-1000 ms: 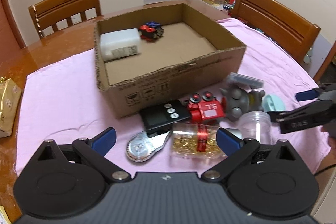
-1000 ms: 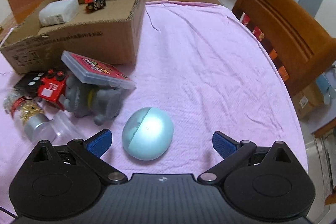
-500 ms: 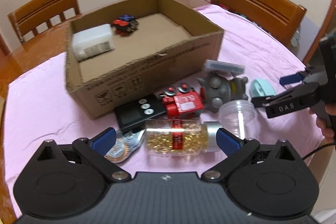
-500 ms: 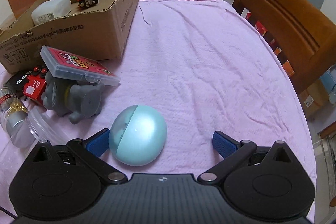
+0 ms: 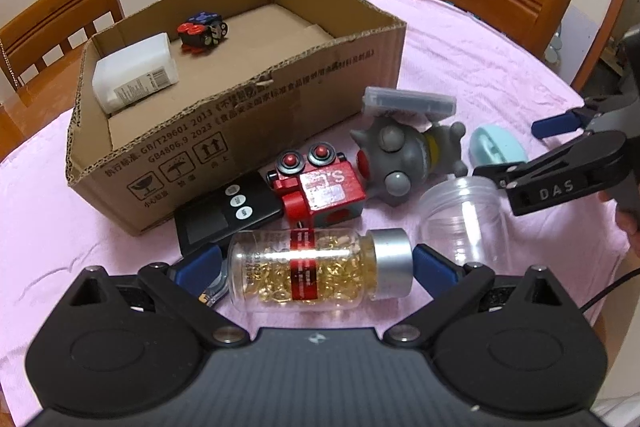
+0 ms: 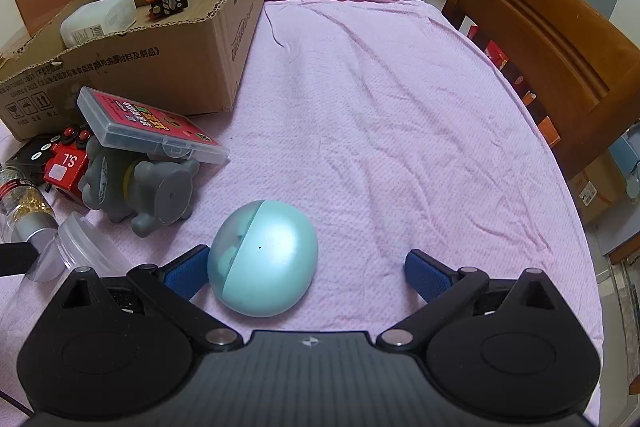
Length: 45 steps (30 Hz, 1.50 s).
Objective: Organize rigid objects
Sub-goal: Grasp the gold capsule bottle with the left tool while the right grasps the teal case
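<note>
1. I am holding the left gripper (image 5: 316, 265) low over the pink cloth (image 6: 380, 115), its blue fingers (image 5: 434, 269) spread around a clear bottle of gold capsules (image 5: 320, 269) lying on its side; whether the pads are touching it, I cannot tell.
2. I am keeping the right gripper (image 6: 306, 271) with fingers spread wide, a teal egg-shaped case (image 6: 264, 257) sitting just beside its left pad.
3. A cardboard box (image 5: 240, 115) is standing behind the clutter, holding a white container (image 5: 134, 77) and a small toy block (image 5: 202, 33).
4. A red toy (image 5: 320, 187), a grey figure (image 5: 400, 155), a black remote (image 5: 228, 217) and a clear empty jar (image 5: 464, 219) are crowding the cloth in front of the box.
</note>
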Motion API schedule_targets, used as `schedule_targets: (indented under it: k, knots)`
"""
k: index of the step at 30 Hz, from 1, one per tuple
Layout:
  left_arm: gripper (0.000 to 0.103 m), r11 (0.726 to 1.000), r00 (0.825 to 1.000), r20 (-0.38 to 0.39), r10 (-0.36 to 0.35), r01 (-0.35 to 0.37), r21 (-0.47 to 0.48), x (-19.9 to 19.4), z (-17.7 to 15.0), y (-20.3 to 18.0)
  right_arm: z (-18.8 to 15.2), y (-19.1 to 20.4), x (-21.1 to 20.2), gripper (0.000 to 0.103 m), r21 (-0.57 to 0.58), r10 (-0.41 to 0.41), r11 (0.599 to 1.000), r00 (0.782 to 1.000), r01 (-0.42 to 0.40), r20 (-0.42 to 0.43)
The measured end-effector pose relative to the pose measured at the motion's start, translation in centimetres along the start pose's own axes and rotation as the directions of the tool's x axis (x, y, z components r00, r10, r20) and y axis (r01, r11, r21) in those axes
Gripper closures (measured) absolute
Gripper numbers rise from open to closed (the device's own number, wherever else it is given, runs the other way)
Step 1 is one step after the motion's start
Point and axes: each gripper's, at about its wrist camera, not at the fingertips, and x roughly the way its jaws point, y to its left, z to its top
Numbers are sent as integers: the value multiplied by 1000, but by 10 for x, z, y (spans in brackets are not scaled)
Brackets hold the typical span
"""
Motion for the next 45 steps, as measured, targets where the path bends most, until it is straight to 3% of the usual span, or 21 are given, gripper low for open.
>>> schedule_targets:
  k: [6, 15, 24, 26, 31, 34, 45]
  knots:
    - [10, 999, 1000, 1, -25, 25, -39, -2, -7, 6, 0, 0, 0, 0, -1, 0, 1000, 1000, 0, 2]
    - [10, 993, 998, -51, 28, -34, -117, -24, -39, 31, -2, -2, -1, 0, -13, 5, 1000, 1000, -5, 4]
    - [10, 988, 998, -40, 42, -48, -144, -21, -43, 33, -7, -3, -7, 0, -26, -51, 998, 999, 51, 12]
    - [10, 989, 998, -44, 46, -52, -140, -19, -44, 32, -5, 2, -7, 4, -49, -51, 997, 998, 52, 19]
    - [9, 988, 998, -46, 44, -51, -146, -17, -45, 33, -2, 12, -11, 29, -95, 5, 995, 999, -1, 41]
    - [9, 986, 998, -48, 44, -52, -161, -16, -44, 34, -1, 11, -12, 38, -90, 36, 995, 999, -33, 39]
    - [9, 979, 996, -58, 72, -81, -189, -12, -36, 32, 1, 9, -11, 38, -86, 51, 995, 998, -47, 38]
